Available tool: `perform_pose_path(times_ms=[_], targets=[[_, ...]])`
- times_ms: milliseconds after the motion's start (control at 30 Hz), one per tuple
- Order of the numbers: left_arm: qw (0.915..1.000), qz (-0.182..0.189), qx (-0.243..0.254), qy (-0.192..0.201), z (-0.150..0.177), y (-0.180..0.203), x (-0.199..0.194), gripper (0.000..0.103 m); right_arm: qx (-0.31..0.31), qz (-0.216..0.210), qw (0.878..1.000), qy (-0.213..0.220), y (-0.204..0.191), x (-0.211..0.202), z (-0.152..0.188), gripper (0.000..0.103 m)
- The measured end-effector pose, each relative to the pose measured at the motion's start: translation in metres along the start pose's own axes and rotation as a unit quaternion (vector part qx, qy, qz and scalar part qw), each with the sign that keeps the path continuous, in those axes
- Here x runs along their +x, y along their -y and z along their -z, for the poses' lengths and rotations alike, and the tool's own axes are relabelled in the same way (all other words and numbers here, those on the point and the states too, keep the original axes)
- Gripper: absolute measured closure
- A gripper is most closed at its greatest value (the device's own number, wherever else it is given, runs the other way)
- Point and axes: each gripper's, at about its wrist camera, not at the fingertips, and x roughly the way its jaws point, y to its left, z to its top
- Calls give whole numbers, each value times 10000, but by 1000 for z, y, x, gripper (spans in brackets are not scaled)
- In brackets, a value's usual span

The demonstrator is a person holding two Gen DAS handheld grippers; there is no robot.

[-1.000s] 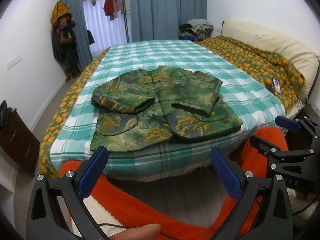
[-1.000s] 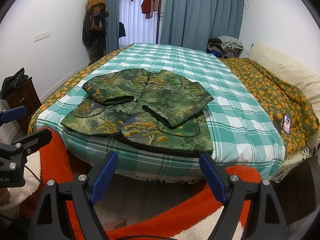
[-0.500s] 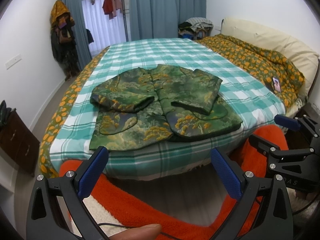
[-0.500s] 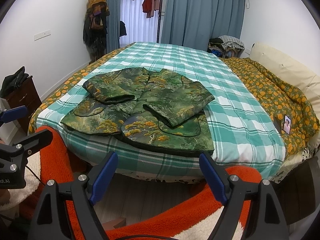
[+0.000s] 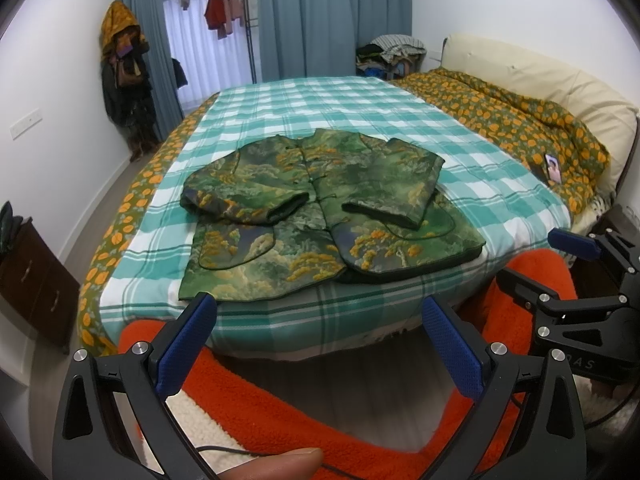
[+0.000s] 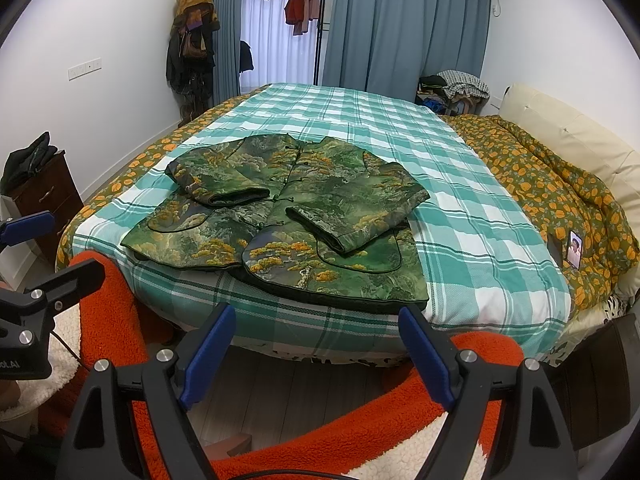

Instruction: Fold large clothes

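Nearest the cameras, the left gripper [image 5: 318, 344] and the right gripper [image 6: 316, 354] both hang short of the bed with their blue-padded jaws spread wide and nothing between them. Each shows at the edge of the other's view, and an orange fleece garment with a cream lining [image 6: 104, 320], apparently worn by the person holding the tools, fills the foreground below them.

Beyond the jaws, on the near end of the teal-and-white checked bedspread [image 6: 472, 216], lies the green brocade jacket with orange tree motifs [image 5: 320, 208]. It lies front up and buttoned, both sleeves already folded across the chest, its hem close to the bedspread's near edge.

The jacket looks padded and fairly thick, so it should bend in soft, bulky rolls rather than crisp creases, with some weight to lift. The woven face has a sheen and may slip between the pads, though the fisheye view is too coarse to be sure. The two hem corners nearest the bedspread's edge look like the sensible holds, one per gripper, for carrying the hem up toward the collar.

Farther along the bedspread's right side lies a bunched orange-flowered green quilt [image 5: 520, 120]
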Motion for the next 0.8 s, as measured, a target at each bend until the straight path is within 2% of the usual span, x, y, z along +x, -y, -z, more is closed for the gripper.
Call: perform_pose_path(times_ms=[800], targets=[[10000, 0, 7, -23, 2, 1, 0, 1, -3, -6, 10000, -31, 1, 2, 3, 18]])
